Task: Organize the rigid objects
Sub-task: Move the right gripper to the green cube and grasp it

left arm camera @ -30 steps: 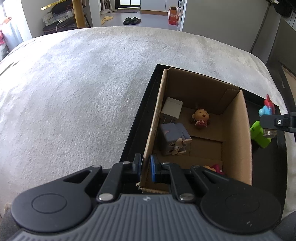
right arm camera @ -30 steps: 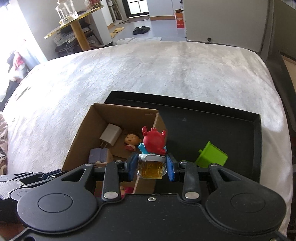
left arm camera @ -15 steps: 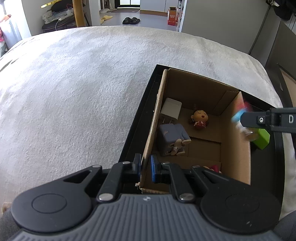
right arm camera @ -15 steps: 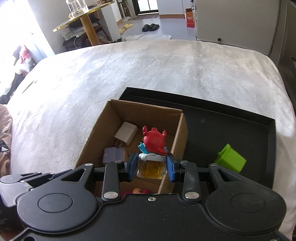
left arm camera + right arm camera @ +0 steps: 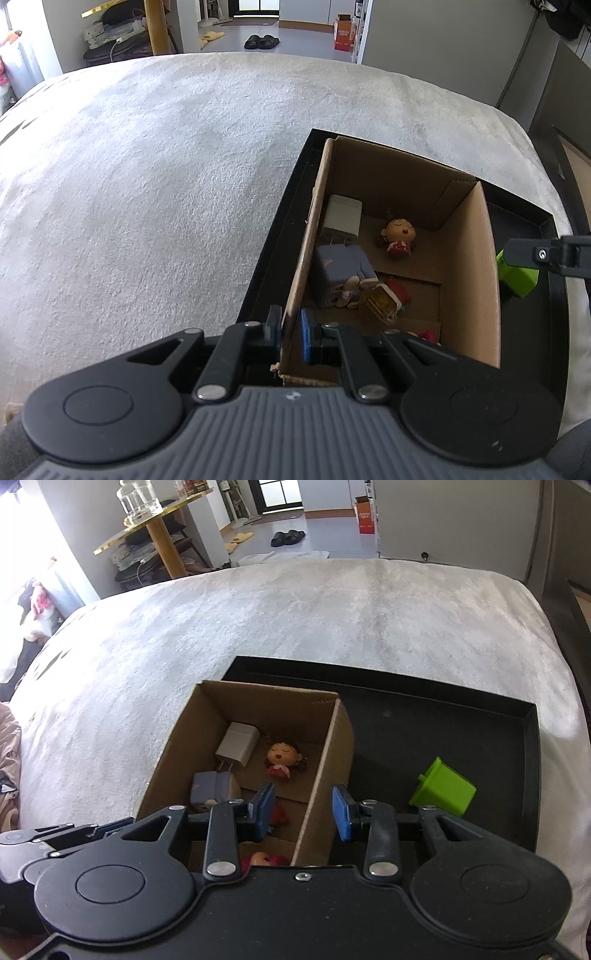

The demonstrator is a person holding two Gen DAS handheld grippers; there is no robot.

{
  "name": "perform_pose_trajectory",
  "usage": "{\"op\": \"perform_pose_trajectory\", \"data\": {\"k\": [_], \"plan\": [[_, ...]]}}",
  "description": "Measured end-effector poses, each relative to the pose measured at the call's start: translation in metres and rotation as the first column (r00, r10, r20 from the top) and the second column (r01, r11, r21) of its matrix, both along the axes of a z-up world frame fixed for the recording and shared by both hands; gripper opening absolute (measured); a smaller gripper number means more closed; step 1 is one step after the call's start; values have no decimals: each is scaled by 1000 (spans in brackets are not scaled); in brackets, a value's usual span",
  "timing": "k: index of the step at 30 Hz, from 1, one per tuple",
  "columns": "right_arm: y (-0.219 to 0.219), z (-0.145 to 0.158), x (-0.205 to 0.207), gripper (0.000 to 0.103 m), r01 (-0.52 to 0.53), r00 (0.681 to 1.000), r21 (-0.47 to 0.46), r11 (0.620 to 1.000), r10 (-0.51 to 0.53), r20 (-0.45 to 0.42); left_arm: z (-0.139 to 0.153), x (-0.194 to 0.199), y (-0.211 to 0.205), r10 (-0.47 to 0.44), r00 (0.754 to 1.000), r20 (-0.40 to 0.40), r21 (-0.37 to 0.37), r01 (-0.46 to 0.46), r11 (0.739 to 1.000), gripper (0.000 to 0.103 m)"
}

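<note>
Pinching the box (image 5: 476, 280) wall, my left gripper (image 5: 290, 334) holds it steady. My right gripper (image 5: 303, 810) hangs open and empty; the green block (image 5: 445, 792) lies just right of it, nearer that hand.

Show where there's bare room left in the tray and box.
Roomiest: the black tray floor between the cardboard box and the green block, and beyond it to the far rim. Inside the box, only the right side beside the doll; charger and grey cube crowd the left.

Left wrist cam: close above cardboard box (image 5: 480, 280) near-left corner, facing steeply down/fwd. Right wrist cam: just above box's right wall, same tilt. Shared: box interior, black tray (image 5: 532, 775), white cloth (image 5: 155, 177).
</note>
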State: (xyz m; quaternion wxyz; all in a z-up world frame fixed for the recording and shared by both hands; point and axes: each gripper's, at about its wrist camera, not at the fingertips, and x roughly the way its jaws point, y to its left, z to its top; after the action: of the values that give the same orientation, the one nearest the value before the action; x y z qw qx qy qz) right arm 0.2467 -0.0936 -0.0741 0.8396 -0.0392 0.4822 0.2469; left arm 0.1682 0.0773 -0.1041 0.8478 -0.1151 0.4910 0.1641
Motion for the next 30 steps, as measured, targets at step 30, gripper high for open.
{"op": "perform_pose_trajectory", "data": {"k": [30], "plan": [[-75, -34, 31, 59, 186, 982, 23, 982, -185, -41, -5, 6, -10, -18, 998, -57, 85, 23, 996, 10]]}}
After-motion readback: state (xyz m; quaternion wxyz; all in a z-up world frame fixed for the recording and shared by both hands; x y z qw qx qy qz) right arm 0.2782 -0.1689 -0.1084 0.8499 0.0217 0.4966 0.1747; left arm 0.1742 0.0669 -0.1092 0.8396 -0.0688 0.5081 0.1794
